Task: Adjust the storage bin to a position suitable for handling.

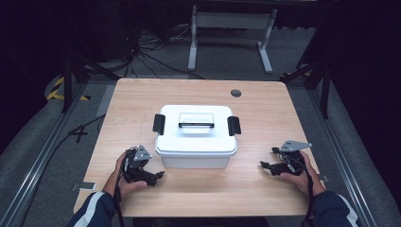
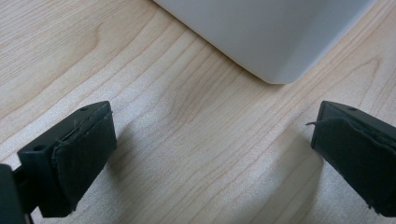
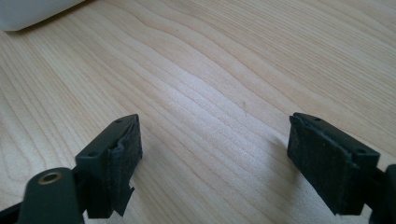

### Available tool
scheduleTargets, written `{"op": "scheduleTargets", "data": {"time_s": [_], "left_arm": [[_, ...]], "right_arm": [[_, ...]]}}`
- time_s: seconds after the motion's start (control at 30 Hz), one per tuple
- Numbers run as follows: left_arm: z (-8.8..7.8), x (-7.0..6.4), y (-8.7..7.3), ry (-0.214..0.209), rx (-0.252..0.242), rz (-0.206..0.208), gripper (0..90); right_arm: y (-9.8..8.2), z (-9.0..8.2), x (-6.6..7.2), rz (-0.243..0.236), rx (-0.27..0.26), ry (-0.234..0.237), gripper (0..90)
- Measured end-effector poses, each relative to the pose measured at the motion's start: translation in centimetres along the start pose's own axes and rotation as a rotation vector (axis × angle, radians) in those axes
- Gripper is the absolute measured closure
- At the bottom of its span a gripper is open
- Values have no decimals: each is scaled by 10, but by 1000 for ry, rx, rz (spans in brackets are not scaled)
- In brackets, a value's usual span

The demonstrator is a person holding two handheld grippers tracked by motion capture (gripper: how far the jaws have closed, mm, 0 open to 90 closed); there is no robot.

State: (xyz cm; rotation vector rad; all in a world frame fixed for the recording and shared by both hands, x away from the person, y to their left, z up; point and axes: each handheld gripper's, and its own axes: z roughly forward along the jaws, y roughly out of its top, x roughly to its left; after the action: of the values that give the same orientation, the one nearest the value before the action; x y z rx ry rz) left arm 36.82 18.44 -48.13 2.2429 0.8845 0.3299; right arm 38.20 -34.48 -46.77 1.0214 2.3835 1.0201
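Nearest the counter's (image 1: 142,97) front edge, two dark sleeves with white stripes come in, each hand gripping a set of tongs low over the pale wood. The left tongs (image 1: 158,176) sit just beside the near left corner of the white box (image 1: 196,142), the landmark here, pointing toward its front wall; in the left gripper view the left tongs (image 2: 212,154) stand wide apart with bare wood grain between the black padded jaws, and the box's rounded bottom corner (image 2: 275,42) lies just ahead, not touched. The right tongs (image 1: 265,165) rest to the right of the box's near right corner, a little clear of it, aimed inward; in the right gripper view the right tongs (image 3: 215,163) are likewise spread wide with nothing between them, and a sliver of the box (image 3: 28,11) shows at the upper left. A grey three-cornered plate tops each tool. The box stands upright in the middle of the counter, lid on, with a black clasp on its left end (image 1: 159,124) and another on its right end (image 1: 234,126), and a black handle (image 1: 196,125) lying flat across a clear panel in the lid. No brand, label or writing can be read on it. Beyond the box, near the far right of the counter, is a round grey cable port (image 1: 236,93). Past the counter, on the grey floor, lie tangled black cables (image 1: 142,52) and a white frame's legs (image 1: 230,35).
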Motion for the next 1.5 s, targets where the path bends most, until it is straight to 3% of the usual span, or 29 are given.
{"op": "scheduleTargets", "data": {"time_s": [0.47,0.77,1.0,1.27,1.5], "left_arm": [[0,0,-1,-5,1,-3,5],[0,0,-1,0,-4,-3,5],[-1,-1,-1,0,-1,-5,5],[0,0,-1,-1,-2,-4,5],[0,0,-1,-1,-3,-4,5]], "right_arm": [[1,0,-1,-5,6,3,180],[3,-2,-3,-29,37,32,213],[6,-6,2,-52,50,47,245],[15,-14,9,-91,24,79,264],[23,-23,13,-140,6,77,290]]}}
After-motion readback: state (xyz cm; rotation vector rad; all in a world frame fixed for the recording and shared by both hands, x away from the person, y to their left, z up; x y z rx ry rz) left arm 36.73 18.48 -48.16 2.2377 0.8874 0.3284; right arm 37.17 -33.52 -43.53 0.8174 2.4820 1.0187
